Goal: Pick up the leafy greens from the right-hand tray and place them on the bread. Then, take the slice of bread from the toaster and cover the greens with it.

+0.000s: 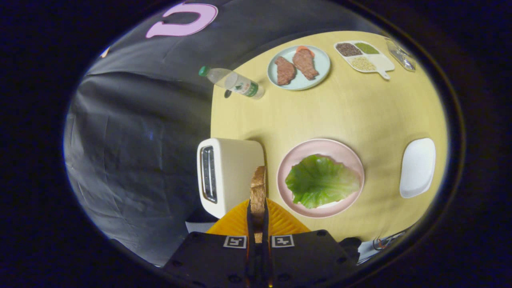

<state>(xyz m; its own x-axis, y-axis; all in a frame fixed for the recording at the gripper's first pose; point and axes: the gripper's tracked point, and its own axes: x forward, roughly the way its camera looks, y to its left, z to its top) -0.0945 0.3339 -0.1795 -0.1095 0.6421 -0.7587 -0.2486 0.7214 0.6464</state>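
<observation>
Hand-held gripper (258, 218) clamped on a slice of bread (258, 190), both fingers pressing its flat sides, the slice standing on edge and reaching forward past the fingertips. Just beyond and to the left, a cream toaster (228, 174) on the yellow surface (360, 116), slot side turned left, its near right corner right next to the held slice. To the right of the slice, a pink plate (344, 150) carrying a leafy green (320, 181) spread flat over its middle; cannot tell what lies beneath the leaf. Further right, well apart from the plate, a white tray (418, 167). Farther back, near the surface's left edge, a clear plastic bottle (234, 82) with a green cap. Beyond it, a pale blue plate (320, 70) with two brown meat slices (296, 66) and an orange piece behind them. Farthest right, a divided white dish (384, 64) holding dark, green and pale grains, and just beside it a clear container (401, 54).
</observation>
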